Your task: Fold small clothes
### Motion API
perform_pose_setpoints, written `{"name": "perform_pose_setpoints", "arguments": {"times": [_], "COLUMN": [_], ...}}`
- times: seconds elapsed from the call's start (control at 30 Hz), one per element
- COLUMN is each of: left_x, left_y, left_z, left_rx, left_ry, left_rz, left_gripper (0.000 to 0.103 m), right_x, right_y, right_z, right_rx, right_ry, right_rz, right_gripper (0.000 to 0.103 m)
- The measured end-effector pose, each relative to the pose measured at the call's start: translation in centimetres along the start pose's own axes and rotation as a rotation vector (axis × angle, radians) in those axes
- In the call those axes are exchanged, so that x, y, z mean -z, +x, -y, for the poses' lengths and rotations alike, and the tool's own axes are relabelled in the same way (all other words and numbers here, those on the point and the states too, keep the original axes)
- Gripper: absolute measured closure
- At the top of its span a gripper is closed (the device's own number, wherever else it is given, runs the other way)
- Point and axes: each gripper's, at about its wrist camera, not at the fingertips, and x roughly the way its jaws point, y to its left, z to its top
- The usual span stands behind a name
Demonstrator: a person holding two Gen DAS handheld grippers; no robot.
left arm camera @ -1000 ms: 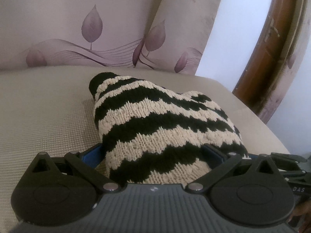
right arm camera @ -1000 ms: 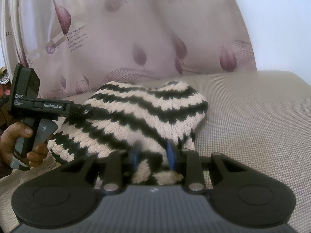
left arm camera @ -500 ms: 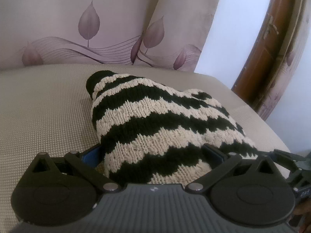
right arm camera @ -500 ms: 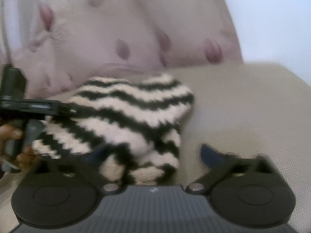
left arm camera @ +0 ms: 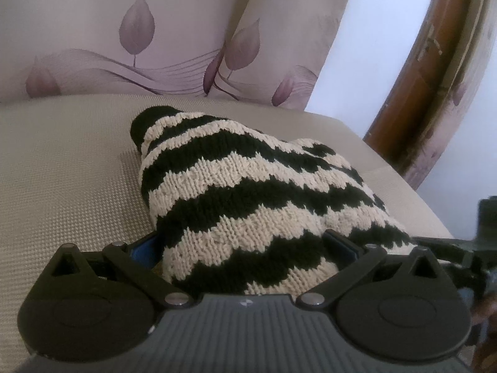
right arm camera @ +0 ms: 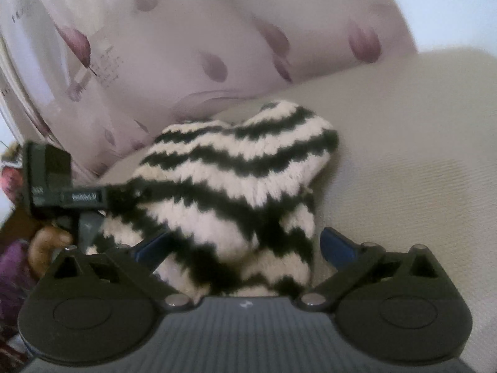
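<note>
A small knitted garment (left arm camera: 248, 192) with black and cream wavy stripes lies bunched on a beige cushion (left arm camera: 62, 171). My left gripper (left arm camera: 242, 245) is open wide, and the near edge of the knit lies between its blue-padded fingers (left arm camera: 144, 247). In the right wrist view the same garment (right arm camera: 236, 186) is blurred. My right gripper (right arm camera: 245, 245) also stands open around the knit's lower fold. Its right pad (right arm camera: 337, 247) is clear of the wool. The left tool's black body (right arm camera: 49, 180) reaches into the knit from the left, held by a hand (right arm camera: 46, 245).
A pale curtain with purple leaf print (left arm camera: 139, 31) hangs behind the cushion (right arm camera: 403, 155). A brown wooden post (left arm camera: 419, 77) stands at the right. Part of the right tool (left arm camera: 484, 217) shows, blurred, at the right edge of the left wrist view.
My right gripper was shut on a fold of the knit and has opened wide, letting it go, and has shifted a little sideways. The left gripper stays as it was.
</note>
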Motion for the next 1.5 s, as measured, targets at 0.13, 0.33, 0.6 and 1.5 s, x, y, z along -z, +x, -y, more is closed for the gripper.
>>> {"name": "perform_pose_setpoints", "arguments": {"times": [0.13, 0.33, 0.6, 1.5], "left_x": [0.0, -0.1, 0.3, 0.8], "left_y": [0.4, 0.8, 0.9, 1.1], "left_z": [-0.9, -1.8, -2.9, -2.1], "left_rx": [0.054, 0.121, 0.182, 0.157], "left_ry": [-0.038, -0.045, -0.056, 0.006], "left_rz": [-0.019, -0.019, 0.009, 0.028], "left_gripper": [0.000, 0.000, 0.000, 0.001], "right_x": [-1.1, -2.4, -2.9, -3.4], "right_y": [1.4, 2.9, 3.9, 4.0], "right_z": [0.3, 1.0, 1.1, 3.5], "right_rx": [-0.044, -0.101, -0.149, -0.221], "right_ry": [-0.011, -0.017, -0.036, 0.113], "right_rz": [-0.019, -0.031, -0.060, -0.079], "right_gripper": [0.000, 0.000, 0.000, 0.027]}}
